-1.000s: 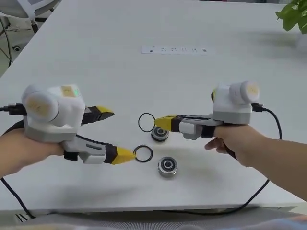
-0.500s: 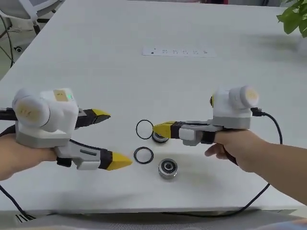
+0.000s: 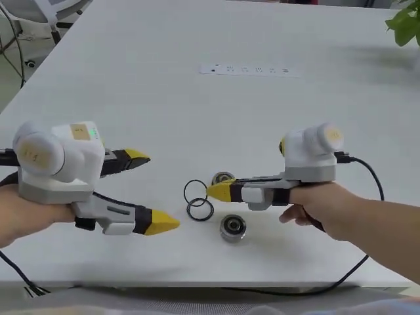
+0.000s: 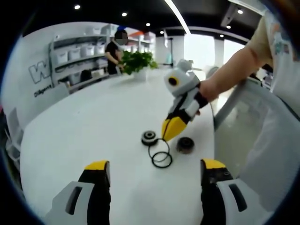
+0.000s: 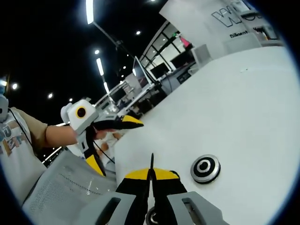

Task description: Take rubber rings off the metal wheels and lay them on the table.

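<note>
My right gripper (image 3: 215, 191) is shut on a thin black rubber ring (image 3: 195, 190), held low over the white table (image 3: 197, 111). In the right gripper view the ring (image 5: 151, 165) shows edge-on between the shut jaws. A second ring (image 3: 201, 210) lies flat just beside it, the two overlapping in the left gripper view, ring (image 4: 162, 158). One metal wheel (image 3: 223, 178) stands behind the right gripper's tip, another (image 3: 233, 227) in front of it. My left gripper (image 3: 149, 190) stands open and empty, a little left of the rings.
A white power strip (image 3: 249, 69) lies further back on the table. A plant (image 3: 408, 26) stands at the far right corner and a chair (image 3: 33, 13) at the far left. A black cable (image 3: 354, 262) trails over the near table edge.
The right gripper has carried its ring nearer and lower, off the rear wheel, until it overlaps the lying ring. The left gripper has drawn back left from that lying ring.
</note>
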